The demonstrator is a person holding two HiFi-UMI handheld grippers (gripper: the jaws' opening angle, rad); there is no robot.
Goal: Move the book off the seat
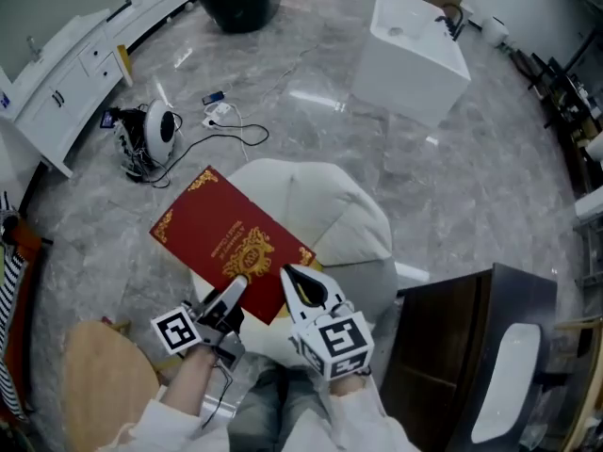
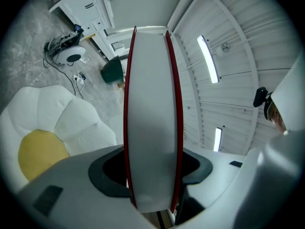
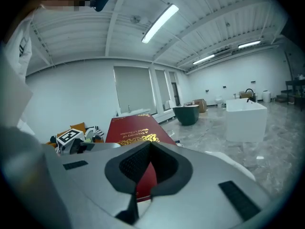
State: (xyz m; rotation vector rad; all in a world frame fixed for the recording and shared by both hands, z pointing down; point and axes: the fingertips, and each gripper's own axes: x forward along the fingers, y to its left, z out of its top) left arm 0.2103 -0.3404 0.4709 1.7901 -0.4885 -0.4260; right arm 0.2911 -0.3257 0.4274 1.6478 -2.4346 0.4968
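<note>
A person holds a red book (image 1: 226, 234) with both grippers. The left gripper (image 1: 236, 290) has its jaws pinching the near edge of the book, a bit to the left. In the left gripper view the book shows from its side: white pages in the middle and a thin red cover on each side, with one jaw pressing on each cover. The right gripper (image 1: 294, 281) has its jaws pinching the same near edge, just beside the left one. In the right gripper view the jaws are almost together, with the red cover and its gold print running out from between them. The book is up in the air over the white seat (image 1: 349, 215) and does not touch it. It is tilted, and its far corner points up and left in the head view. The seat is soft and puffy like a flower, with a yellow middle (image 2: 40, 151). It stands on a shiny grey floor (image 1: 452, 186). Far off on the floor are a white tub (image 1: 410, 50) and a dark green tub (image 1: 240, 3). Some cables (image 1: 226, 135) lie on the floor to the left, near a white cabinet (image 1: 66, 83).
</note>
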